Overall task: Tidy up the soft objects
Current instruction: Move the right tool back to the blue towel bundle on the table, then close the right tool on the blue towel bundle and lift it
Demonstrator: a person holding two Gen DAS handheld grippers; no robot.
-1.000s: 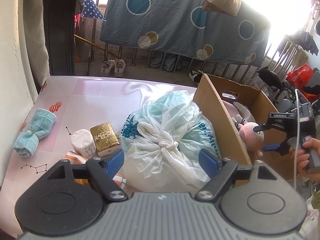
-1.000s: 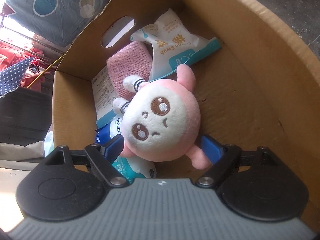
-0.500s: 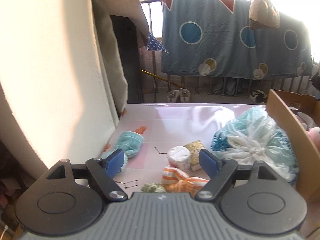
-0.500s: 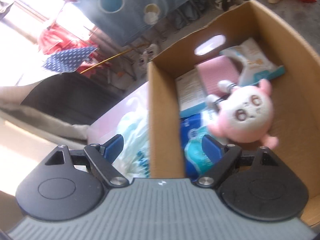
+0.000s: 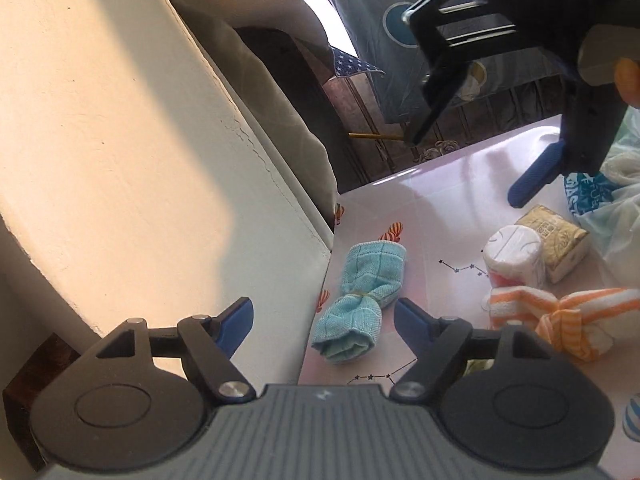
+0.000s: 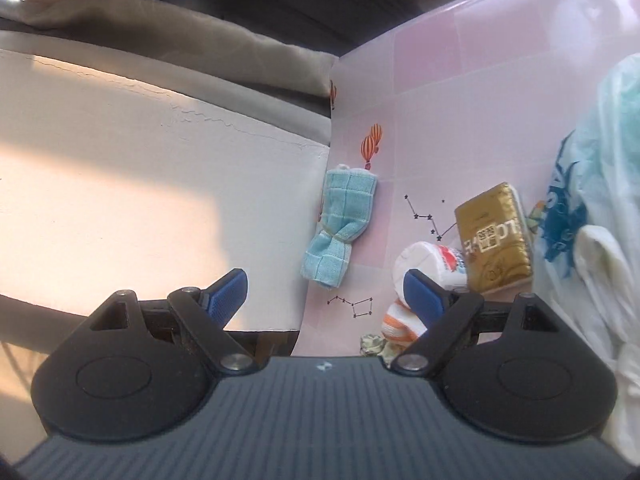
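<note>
Left wrist: blue towel (image 5: 356, 304) between open left gripper (image 5: 322, 318) fingers.

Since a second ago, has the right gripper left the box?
Yes. The right gripper swung from over the box to above the pink table, near the blue towel, jaws open and empty.

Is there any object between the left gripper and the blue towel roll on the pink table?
Nothing visible does. The blue towel roll lies just ahead of the open left gripper, with only bare pink table around it. The orange striped cloth lies off to the side.
</note>
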